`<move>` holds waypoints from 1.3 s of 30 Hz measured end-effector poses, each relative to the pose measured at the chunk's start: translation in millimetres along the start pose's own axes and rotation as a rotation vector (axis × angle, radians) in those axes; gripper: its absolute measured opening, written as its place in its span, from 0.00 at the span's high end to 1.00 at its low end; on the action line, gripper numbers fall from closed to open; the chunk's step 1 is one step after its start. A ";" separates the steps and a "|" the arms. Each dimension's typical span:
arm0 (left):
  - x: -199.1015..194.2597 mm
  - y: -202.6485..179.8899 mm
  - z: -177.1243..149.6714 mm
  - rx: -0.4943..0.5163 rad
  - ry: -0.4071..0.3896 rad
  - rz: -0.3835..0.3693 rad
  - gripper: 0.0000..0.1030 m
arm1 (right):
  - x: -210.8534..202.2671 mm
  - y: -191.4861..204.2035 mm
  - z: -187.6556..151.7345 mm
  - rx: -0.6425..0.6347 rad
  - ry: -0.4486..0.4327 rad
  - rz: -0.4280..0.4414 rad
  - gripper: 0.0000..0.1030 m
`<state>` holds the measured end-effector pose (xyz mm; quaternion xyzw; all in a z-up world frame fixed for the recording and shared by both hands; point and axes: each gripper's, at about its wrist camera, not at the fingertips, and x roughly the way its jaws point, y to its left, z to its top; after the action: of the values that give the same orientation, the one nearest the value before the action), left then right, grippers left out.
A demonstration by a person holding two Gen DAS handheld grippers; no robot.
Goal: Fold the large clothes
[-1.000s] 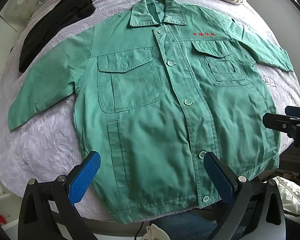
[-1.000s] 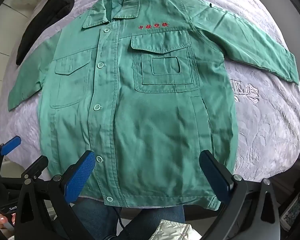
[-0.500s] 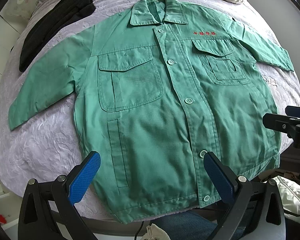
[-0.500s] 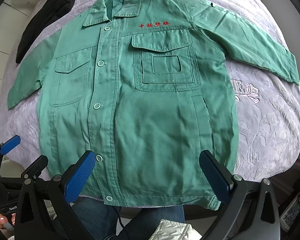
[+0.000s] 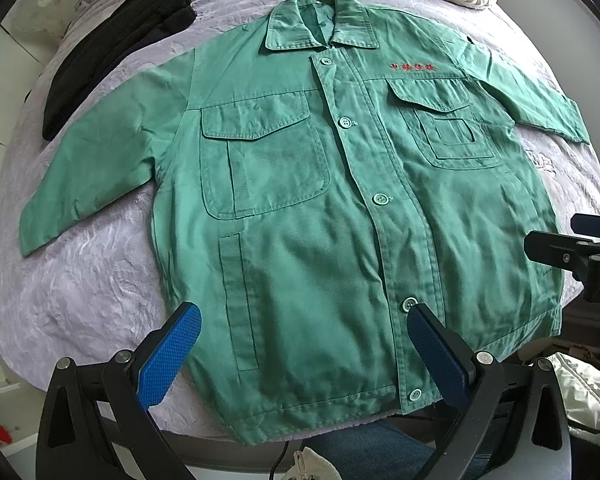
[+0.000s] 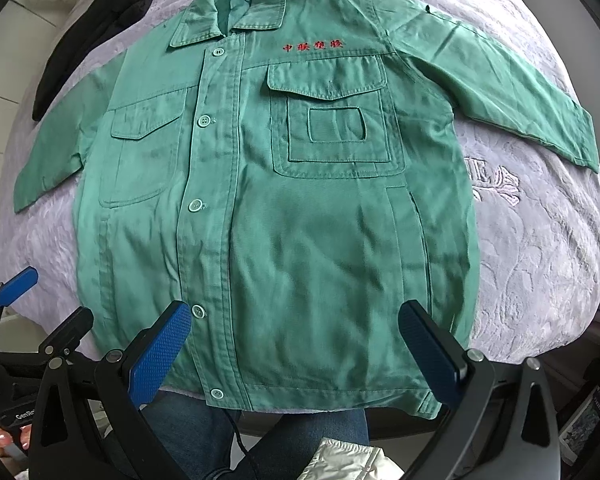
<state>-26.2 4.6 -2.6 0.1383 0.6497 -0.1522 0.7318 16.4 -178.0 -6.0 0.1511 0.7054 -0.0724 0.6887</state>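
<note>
Green buttoned cotton work jacket (image 5: 300, 216) spread flat, front up, on the lilac textured bedspread (image 5: 80, 288), collar at the far side, sleeves out left and right. Left gripper (image 5: 300, 348) held level above the near hem, blue-padded fingers (image 5: 168, 356) wide apart, gripping nothing. Right gripper (image 6: 296, 348) the same, over the near right part, empty. Black folded garment (image 5: 120, 44) at far left.
</note>
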 end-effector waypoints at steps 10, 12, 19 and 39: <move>0.2 0.1 0.2 -0.013 0.001 0.006 0.00 | 0.1 2.8 1.0 -0.014 -0.057 0.006 0.00; 0.2 0.0 0.2 -0.012 0.002 0.005 0.00 | 0.4 2.9 0.8 -0.012 -0.037 0.008 0.00; 0.2 -0.2 0.1 -0.013 0.002 0.006 0.00 | -0.2 1.6 1.3 -0.013 -0.056 0.035 0.00; -1.5 -0.5 3.7 -0.016 0.002 0.008 0.00 | -0.8 0.9 2.0 -0.008 -0.012 0.025 0.00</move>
<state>-23.2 2.7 -0.7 0.1351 0.6513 -0.1439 0.7327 18.6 -177.8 -5.2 0.1567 0.6996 -0.0616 0.6944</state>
